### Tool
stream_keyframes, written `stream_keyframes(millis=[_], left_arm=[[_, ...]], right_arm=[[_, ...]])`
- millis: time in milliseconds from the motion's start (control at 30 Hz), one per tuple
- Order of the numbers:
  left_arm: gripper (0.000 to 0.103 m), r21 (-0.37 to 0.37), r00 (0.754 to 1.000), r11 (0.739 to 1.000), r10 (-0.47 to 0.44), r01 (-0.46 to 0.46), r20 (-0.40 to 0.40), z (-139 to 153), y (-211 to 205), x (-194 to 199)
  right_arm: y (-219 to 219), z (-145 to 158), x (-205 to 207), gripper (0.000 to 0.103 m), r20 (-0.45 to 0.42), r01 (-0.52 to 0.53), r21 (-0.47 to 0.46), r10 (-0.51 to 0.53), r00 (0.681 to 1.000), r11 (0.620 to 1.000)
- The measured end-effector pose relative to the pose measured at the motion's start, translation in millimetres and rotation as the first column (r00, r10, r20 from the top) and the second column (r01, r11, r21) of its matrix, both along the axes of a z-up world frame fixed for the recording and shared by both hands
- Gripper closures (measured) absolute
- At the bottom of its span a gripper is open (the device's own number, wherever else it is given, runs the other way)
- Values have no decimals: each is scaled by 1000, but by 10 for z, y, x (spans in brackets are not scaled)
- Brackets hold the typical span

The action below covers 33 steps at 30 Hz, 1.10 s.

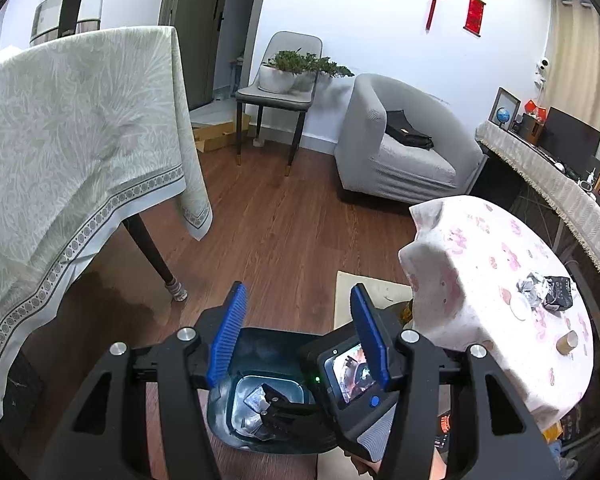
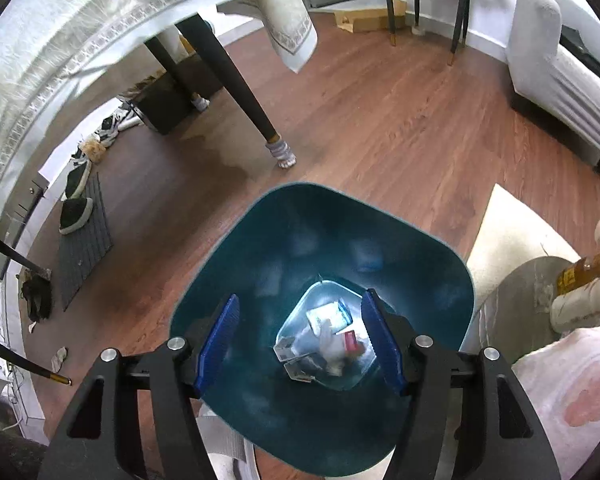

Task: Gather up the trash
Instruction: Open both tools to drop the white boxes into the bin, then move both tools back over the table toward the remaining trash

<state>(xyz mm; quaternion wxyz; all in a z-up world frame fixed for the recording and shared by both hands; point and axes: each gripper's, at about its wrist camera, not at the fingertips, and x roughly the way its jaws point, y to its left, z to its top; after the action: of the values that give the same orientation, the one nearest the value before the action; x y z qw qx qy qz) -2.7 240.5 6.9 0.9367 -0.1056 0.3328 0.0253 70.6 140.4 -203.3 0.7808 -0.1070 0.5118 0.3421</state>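
Observation:
A dark teal trash bin (image 2: 260, 240) stands on the wood floor, with several wrappers and small boxes (image 2: 328, 340) at its bottom. My right gripper (image 2: 300, 340) is open and empty right above the bin's mouth. My left gripper (image 1: 296, 328) is open and empty, higher up; below it I see the bin (image 1: 256, 344) and the right gripper's body (image 1: 356, 384) over it. On the small round table with a pink-patterned cloth (image 1: 500, 248) lie crumpled silver foil (image 1: 530, 284), a black wrapper (image 1: 558, 294), a white lid (image 1: 518, 306) and a small tan cylinder (image 1: 567, 342).
A larger table with a pale green cloth (image 1: 72, 140) stands at the left, its dark leg (image 2: 240, 88) near the bin. A grey armchair (image 1: 400, 148), a chair with potted plants (image 1: 284, 76) and a beige mat (image 2: 512, 232) are around. Shoes (image 2: 76, 196) lie under the big table.

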Motion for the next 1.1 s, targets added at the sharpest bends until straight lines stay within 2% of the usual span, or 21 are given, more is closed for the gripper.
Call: stream_keyframes(millis=[167, 267, 367, 500, 667, 767, 1100], left_arm=[[47, -4, 1000, 1000, -5, 5, 17, 65, -46, -2], [47, 18, 999, 1000, -8, 7, 41, 145, -90, -29], [46, 69, 997, 998, -6, 0, 78, 265, -126, -74], [45, 59, 992, 998, -1, -6, 126, 386, -132, -101], [41, 85, 990, 996, -7, -5, 138, 444, -216, -48], [40, 75, 990, 997, -18, 7, 143, 459, -291, -21], [32, 78, 988, 995, -76, 66, 136, 411, -760, 141]], right_arm=[[-45, 241, -11, 38, 30, -11, 38, 10, 1000, 999], [-82, 448, -26, 38, 60, -16, 68, 12, 998, 998], [-174, 732, -47, 38, 111, -26, 108, 14, 994, 994], [-352, 1044, -71, 38, 166, -26, 149, 1, 986, 989], [-692, 1471, -103, 38, 243, -10, 189, -36, 969, 982], [-927, 1673, -88, 39, 273, 6, 204, -63, 960, 979], [-1753, 2030, -9, 38, 344, 108, 214, -178, 922, 971]])
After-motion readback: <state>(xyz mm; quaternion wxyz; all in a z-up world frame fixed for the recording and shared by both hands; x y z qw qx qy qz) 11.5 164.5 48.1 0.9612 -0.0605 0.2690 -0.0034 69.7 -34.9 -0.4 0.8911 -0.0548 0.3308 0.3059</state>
